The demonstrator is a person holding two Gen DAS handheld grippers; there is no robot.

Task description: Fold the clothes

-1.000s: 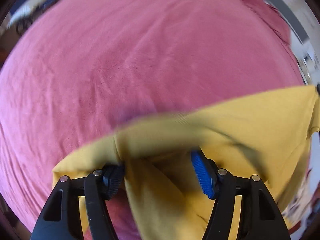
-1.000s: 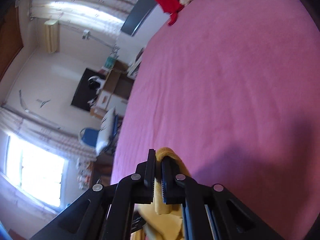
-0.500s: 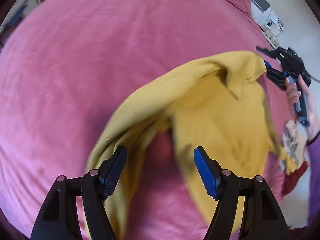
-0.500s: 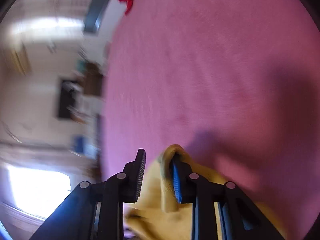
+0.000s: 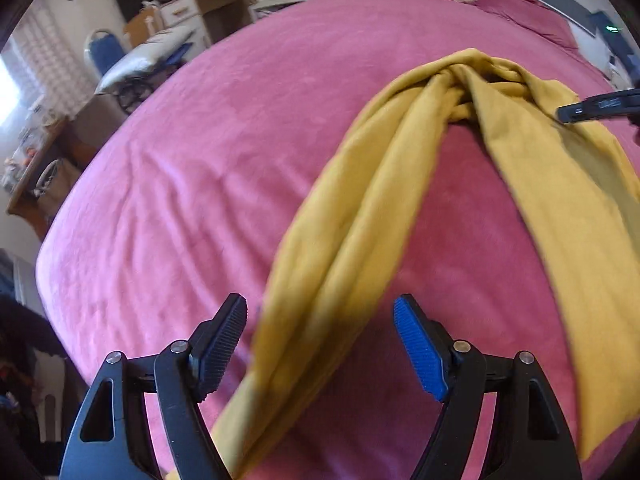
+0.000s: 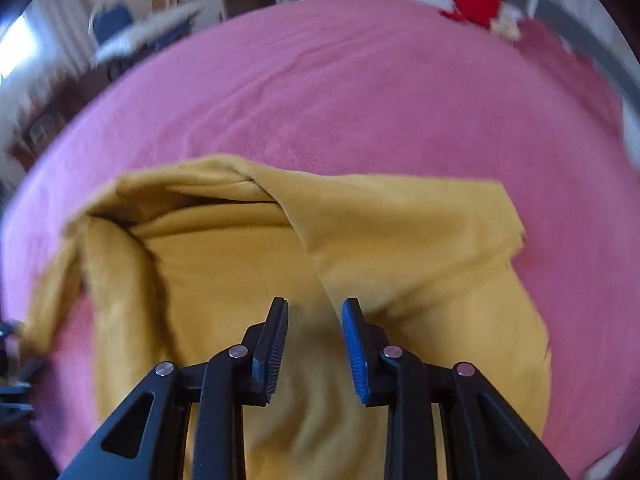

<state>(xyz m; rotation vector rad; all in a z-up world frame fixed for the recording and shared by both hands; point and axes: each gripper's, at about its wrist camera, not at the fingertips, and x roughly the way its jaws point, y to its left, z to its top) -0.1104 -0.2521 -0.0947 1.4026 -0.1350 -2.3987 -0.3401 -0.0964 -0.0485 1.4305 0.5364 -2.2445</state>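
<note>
Garment point(image 5: 352, 216) crumpled on bedspread point(image 5: 192, 152), both grippers above it, furniture behind the bed

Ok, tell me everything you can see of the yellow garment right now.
The yellow garment is mustard, of soft knit-looking cloth, and lies rumpled and unfolded on the pink bedspread. In the left wrist view it bunches into a twisted peak, with two long bands trailing down. In the right wrist view one corner is flipped over. The left hand-held gripper and right hand-held gripper are both open, gripping nothing.
</note>
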